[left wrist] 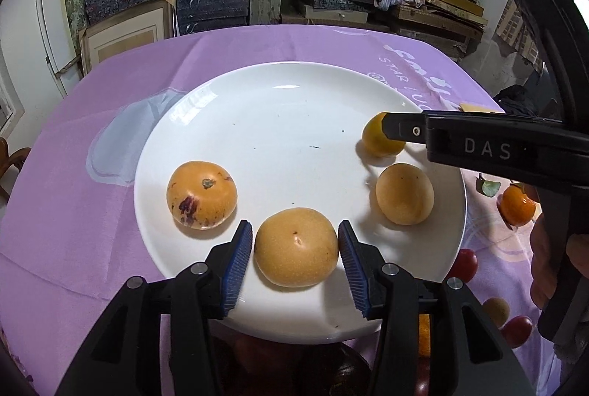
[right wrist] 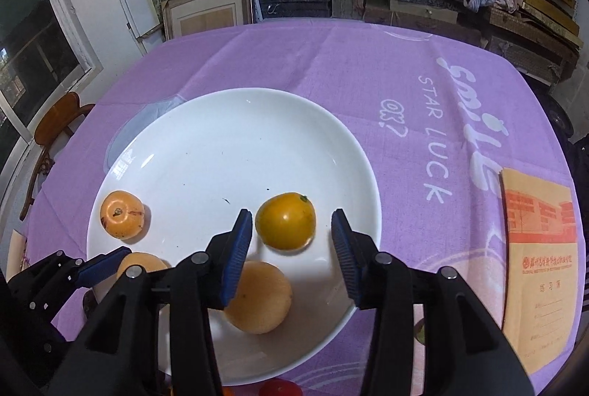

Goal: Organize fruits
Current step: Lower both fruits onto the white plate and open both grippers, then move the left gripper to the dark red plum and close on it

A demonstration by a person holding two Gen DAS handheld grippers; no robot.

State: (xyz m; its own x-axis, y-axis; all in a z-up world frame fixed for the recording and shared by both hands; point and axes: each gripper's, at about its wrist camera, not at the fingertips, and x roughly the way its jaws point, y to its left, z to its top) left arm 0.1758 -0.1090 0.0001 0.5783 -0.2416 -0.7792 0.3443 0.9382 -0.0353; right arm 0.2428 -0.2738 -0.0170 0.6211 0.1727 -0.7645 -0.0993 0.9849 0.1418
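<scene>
1. Left wrist view: four fruits already sit on the round white plate point(left wrist: 279, 101); an orange tangerine point(left wrist: 517, 206) and small red fruits point(left wrist: 464, 263) wait on the lilac-clothed desk point(left wrist: 110, 94). The left hand-held gripper point(left wrist: 295, 248) brackets a speckled tan pear point(left wrist: 296, 246), pads barely apart from it.
2. Right wrist view: the right hand-held gripper point(right wrist: 292, 237) stands spread around a glossy yellow-orange fruit point(right wrist: 285, 221), not touching it.
</scene>
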